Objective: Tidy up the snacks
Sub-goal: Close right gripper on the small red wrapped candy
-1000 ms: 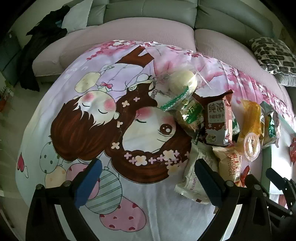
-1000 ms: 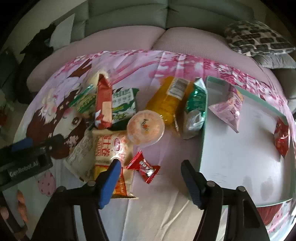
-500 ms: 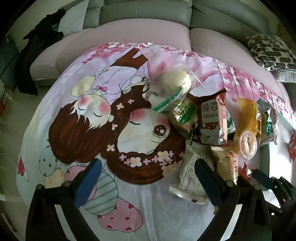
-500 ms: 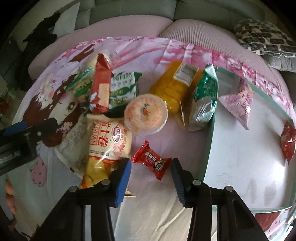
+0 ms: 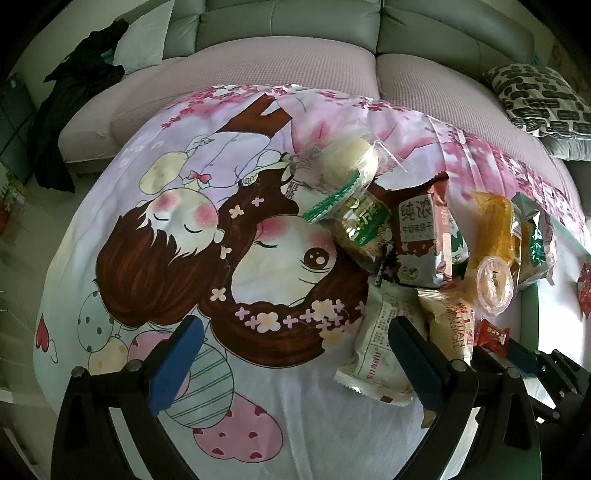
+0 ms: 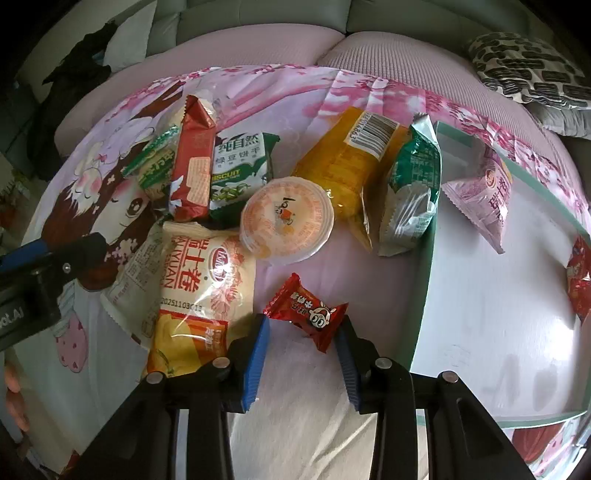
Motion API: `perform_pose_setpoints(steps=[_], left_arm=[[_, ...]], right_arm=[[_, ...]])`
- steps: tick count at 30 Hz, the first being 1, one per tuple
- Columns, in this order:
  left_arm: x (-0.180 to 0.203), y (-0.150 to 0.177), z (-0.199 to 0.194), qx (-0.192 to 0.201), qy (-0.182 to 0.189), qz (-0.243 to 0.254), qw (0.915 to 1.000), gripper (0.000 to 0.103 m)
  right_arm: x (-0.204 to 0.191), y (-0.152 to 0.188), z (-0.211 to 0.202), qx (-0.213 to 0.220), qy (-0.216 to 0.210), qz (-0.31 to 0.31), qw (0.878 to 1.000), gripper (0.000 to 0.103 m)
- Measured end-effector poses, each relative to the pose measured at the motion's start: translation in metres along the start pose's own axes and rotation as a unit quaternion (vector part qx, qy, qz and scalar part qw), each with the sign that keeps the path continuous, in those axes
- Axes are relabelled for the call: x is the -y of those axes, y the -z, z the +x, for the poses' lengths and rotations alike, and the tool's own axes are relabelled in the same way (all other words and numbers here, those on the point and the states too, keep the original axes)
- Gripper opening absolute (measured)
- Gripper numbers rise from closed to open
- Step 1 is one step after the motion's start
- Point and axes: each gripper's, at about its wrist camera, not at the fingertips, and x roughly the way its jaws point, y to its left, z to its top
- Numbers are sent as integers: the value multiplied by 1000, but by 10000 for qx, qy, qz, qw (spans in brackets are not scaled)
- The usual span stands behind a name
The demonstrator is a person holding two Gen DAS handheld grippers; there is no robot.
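Jaws of right gripper (image 6: pixel 303 325) closing around red candy (image 6: pixel 306 312); cartoon-print cloth (image 5: pixel 184 229), sofa (image 5: pixel 280 22) behind

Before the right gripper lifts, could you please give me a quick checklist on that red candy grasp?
1. Red candy between right gripper fingers: ok; jaws have just been closing.
2. Pads pressing the wrapper: cannot tell.
3. Yellow pack clear of the blue left finger: not ok, it looks to be touching.
4. Tray has bare floor: ok.
5. Left gripper open, away from the candy: ok.
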Motion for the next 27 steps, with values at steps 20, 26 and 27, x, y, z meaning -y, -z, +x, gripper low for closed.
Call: perform_pose_setpoints(steps=[20, 26, 27], left_arm=[[5, 1, 2, -38, 27, 116, 9999, 100], [5, 1, 2, -35, 32, 109, 9999, 100], [6, 1, 2, -36, 33, 112, 9999, 100]], right_arm=[[-6, -1, 1, -114, -123, -281, 9995, 21], [3, -2, -7, 30, -41, -116, 9999, 22], [4, -3, -9, 59, -43, -93, 9999, 23]])
